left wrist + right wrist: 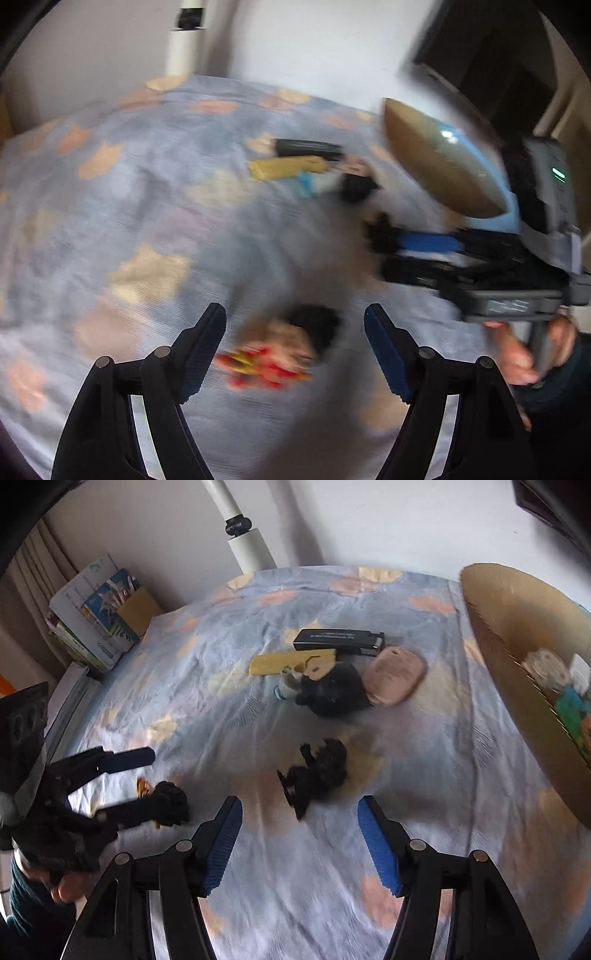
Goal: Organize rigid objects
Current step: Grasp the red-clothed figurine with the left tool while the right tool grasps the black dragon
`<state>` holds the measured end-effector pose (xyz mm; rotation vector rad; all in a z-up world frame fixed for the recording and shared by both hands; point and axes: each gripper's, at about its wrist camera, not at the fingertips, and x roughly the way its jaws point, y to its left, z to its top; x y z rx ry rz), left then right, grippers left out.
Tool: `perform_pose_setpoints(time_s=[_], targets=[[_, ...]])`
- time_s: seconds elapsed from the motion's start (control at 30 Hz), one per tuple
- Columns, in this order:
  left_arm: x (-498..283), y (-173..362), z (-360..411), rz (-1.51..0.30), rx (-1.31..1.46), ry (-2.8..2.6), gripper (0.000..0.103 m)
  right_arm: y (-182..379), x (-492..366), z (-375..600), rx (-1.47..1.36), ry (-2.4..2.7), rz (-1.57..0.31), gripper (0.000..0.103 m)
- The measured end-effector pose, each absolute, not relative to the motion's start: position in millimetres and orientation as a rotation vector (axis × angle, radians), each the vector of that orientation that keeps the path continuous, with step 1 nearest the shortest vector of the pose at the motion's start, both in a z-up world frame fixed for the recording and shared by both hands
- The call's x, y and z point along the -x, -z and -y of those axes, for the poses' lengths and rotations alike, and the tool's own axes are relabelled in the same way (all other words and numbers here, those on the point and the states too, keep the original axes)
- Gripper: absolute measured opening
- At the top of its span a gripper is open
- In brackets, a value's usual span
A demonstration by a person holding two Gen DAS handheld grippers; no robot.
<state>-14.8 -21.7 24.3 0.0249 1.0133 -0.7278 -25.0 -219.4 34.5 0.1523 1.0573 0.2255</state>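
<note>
The left gripper (pixel 295 354) hovers released over a blurred small figure with black hair and red-and-yellow clothing (pixel 280 354) lying on the bed's blue patterned sheet (pixel 129 184) — the toy sits between the spread fingers, untouched as far as the blur allows. The right gripper (pixel 299 843) is also released, empty, just short of a black figurine (pixel 317 775). Farther off lie a black rectangular device (pixel 338 639), a yellow wooden toy pistol (pixel 291 662), a black round object (pixel 332 692) and a pink oval piece (pixel 395 677) — clustered together. A cardboard box (pixel 517 672) holding several items stands at the right.
</note>
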Motion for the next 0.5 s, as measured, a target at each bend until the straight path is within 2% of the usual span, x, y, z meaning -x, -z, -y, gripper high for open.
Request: perform_pose_setpoints(time_s=[0.1, 0.17, 0.23, 0.37, 0.5], targets=[[34.7, -20.3, 35.3, -1.012, -0.077, 0.727, 0.076, -34.4, 19.0, 207.9, -0.083, -0.187, -1.048, 0.063], [48.2, -20.7, 41.1, -1.019, -0.077, 0.761, 0.076, -32.9, 16.3, 202.4, -0.039, -0.125, -1.027, 0.056], [56.0, -24.7, 45.5, -1.031, -0.056, 0.801, 0.076, -32.5, 16.7, 199.5, 0.002, -0.075, -1.004, 0.041], [54.4, -35.4, 46.8, -0.959, -0.109, 0.705, 0.076, -35.3, 25.0, 207.3, -0.015, -0.115, -0.993, 0.04], [36.9, -30.5, 39.3, -0.979, 0.0, 0.653, 0.076, -41.8, 52.1, 216.1, -0.011, -0.2, -0.985, 0.04]])
